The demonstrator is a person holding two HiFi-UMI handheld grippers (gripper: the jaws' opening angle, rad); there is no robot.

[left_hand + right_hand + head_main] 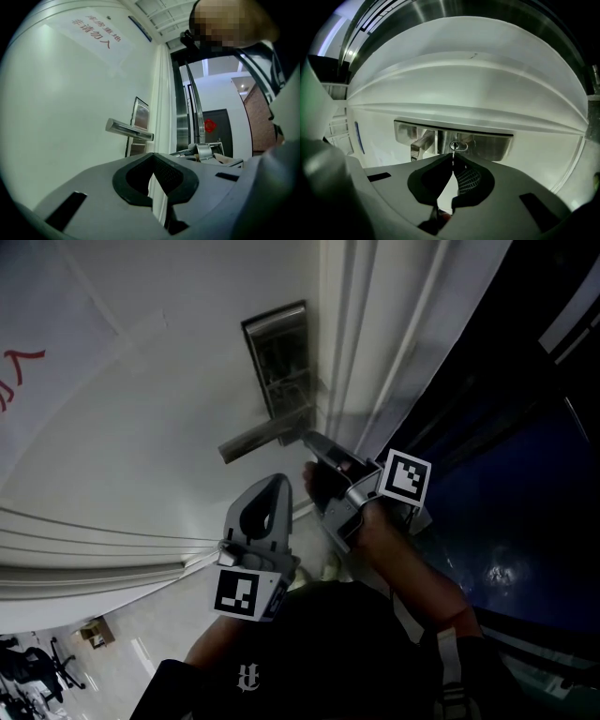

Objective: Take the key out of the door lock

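Note:
A steel lock plate with a lever handle sits on the white door. My right gripper reaches up to the plate just below the lever. In the right gripper view its jaws meet at the tips, shut on the thin key, which shows edge-on and runs into the oval lock cylinder. My left gripper hangs lower and to the left, apart from the door. In the left gripper view the left gripper is shut with nothing held, and the lever handle shows beyond it.
The white door frame runs beside the lock plate, with a dark opening to the right. A paper sign with red writing hangs on the door higher up. A dark door with a red ornament stands farther off.

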